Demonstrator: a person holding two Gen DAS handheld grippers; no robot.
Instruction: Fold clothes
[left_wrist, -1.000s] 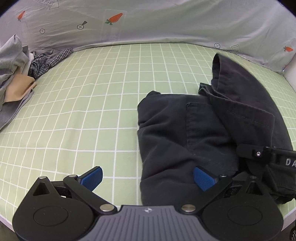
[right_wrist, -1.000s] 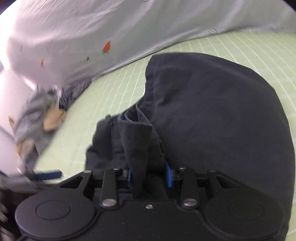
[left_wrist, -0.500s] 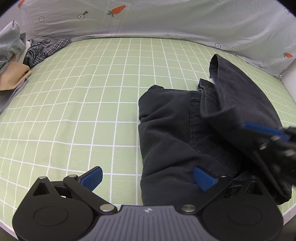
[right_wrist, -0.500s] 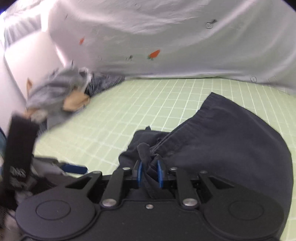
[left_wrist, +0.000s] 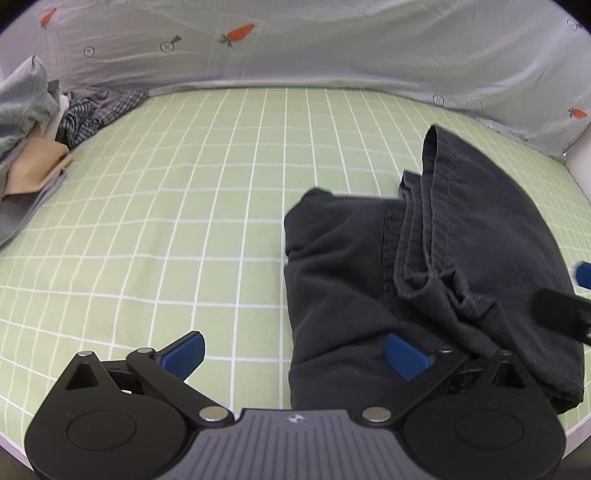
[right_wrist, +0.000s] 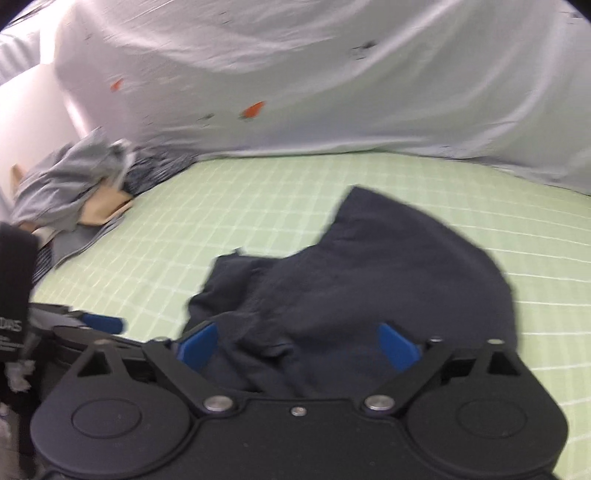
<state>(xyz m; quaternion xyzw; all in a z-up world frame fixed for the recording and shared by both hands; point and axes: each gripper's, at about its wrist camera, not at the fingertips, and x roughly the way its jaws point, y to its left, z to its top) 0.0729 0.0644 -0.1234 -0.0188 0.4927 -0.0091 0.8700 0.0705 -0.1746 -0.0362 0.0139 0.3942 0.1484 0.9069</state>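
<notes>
Right claw (right_wrist: 299, 345) now opening wide off dark charcoal cotton trousers (left_wrist: 424, 280), dropped half-folded at frame right on green grid-checked bed sheet (left_wrist: 184, 221); left claw (left_wrist: 295, 354) wide, empty; fold laid, smoothing pending.

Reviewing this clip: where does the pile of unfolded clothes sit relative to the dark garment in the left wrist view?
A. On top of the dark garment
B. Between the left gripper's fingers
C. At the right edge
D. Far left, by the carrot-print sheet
D: the clothes pile lies at the far left beside the carrot-print sheet, well apart from the dark garment.
</notes>
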